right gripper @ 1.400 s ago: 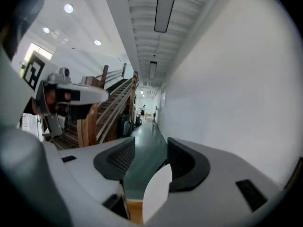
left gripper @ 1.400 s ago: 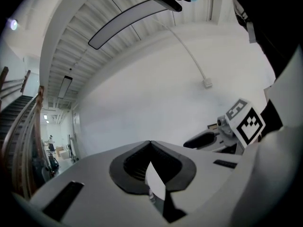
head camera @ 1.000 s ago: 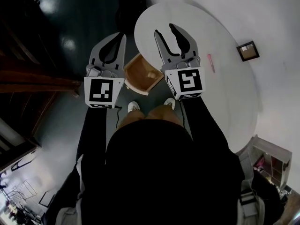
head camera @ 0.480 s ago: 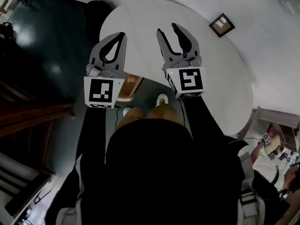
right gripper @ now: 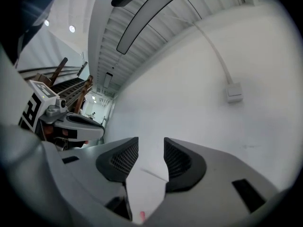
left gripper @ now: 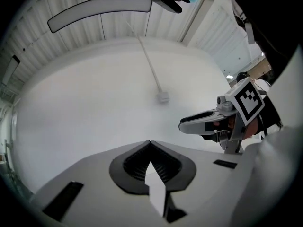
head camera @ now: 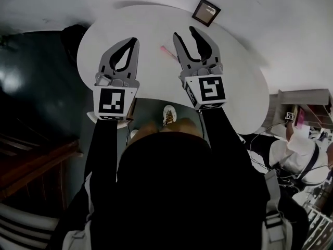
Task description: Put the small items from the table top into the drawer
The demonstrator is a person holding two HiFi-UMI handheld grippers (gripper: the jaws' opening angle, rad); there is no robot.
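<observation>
In the head view both grippers are held side by side over the round white table (head camera: 234, 77). My left gripper (head camera: 133, 40) is shut with nothing in it, and its own view shows the jaws (left gripper: 150, 142) meeting at the tips. My right gripper (head camera: 184, 33) stands open and empty, with a clear gap in its own view (right gripper: 150, 144). A small pink item (head camera: 167, 52) lies on the table between the two grippers, and shows as a pink speck (right gripper: 141, 215) low between the right jaws. A brown sliver of the drawer (head camera: 131, 107) peeks out beside the left marker cube.
A dark square frame (head camera: 206, 12) lies at the table's far edge. My shoe (head camera: 169, 114) shows on the dark floor below the table's near edge. A seated person (head camera: 296, 152) is at the right. Both gripper views face a white wall with a cable and socket (left gripper: 163, 97).
The view has swung left to right: the table now lies under both grippers, the open drawer has slipped almost out of sight, and the pink item sits between them. Jaws unchanged.
</observation>
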